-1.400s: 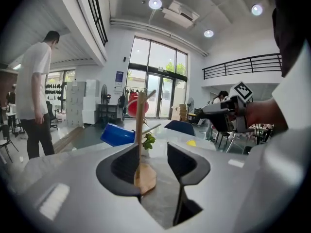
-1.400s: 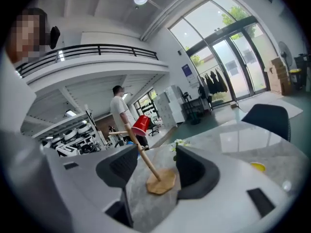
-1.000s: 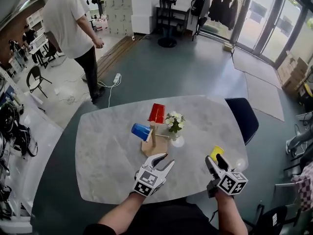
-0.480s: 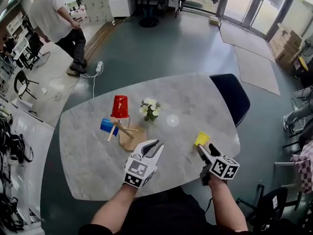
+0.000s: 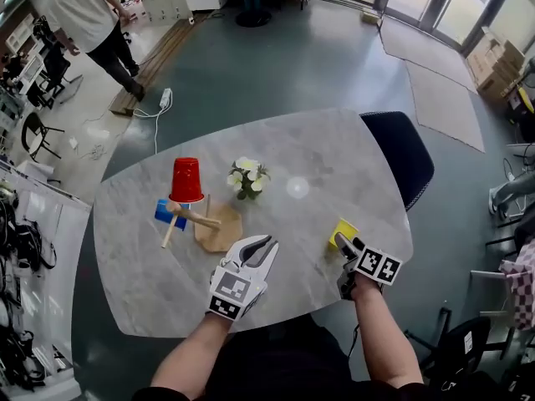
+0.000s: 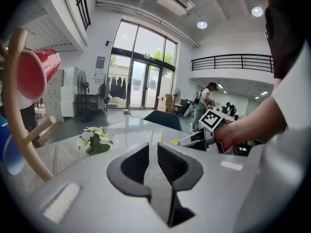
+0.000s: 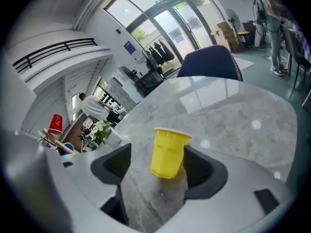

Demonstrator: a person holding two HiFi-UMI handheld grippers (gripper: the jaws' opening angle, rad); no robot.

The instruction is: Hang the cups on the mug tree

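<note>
One yellow cup [image 7: 168, 152] inside right gripper [image 7: 158, 165]

Polished, glossy finish noted on grey marble-patterned oval tabletop [image 5: 351, 161]. Smooth plastic seen in yellow cup [image 7: 168, 152], red cup [image 5: 186, 180]. Matt wood seen in pale mug tree [image 5: 219, 229].

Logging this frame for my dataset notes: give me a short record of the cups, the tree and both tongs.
on mug tree: red cup, blue cup
yellow cup: upright on table, not hung
right tongs: wide, just been opening, yellow cup between them, no grip yet
left tongs: empty, narrow gap, just been closing
other: flowers beside the tree
</note>
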